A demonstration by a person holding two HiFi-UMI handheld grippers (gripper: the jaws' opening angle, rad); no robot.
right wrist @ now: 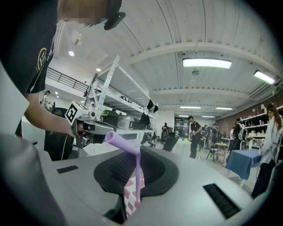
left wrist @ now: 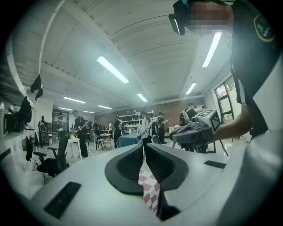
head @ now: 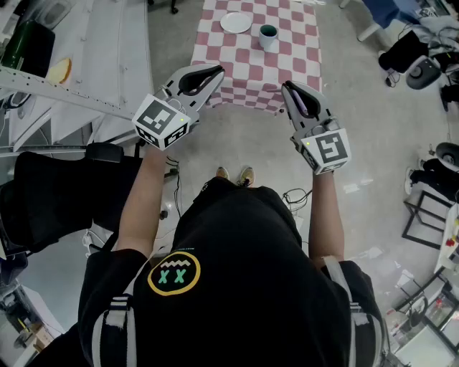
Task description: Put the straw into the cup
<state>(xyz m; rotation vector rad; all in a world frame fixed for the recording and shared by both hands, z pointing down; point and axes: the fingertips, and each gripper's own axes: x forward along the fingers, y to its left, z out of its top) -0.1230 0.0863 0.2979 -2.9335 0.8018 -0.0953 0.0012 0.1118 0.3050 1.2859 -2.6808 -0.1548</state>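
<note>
Right gripper (head: 288,87): jaws clamped on the lilac bendy plastic straw (right wrist: 134,174), long part running down between the jaws, bent end sticking out toward the left gripper (head: 210,72). Left gripper: jaws pressed together, nothing in them. Both were held in the air, short of the red-and-white chequered surface (head: 287,61). Teal ceramic cup (head: 267,33) stood upright at the far end, just beside a white round plate (head: 236,22). Judged step: carrying the straw in, insertion not yet done. Next move called for reaching forward over the cup, tipping the straw end-down, then letting go.
</note>
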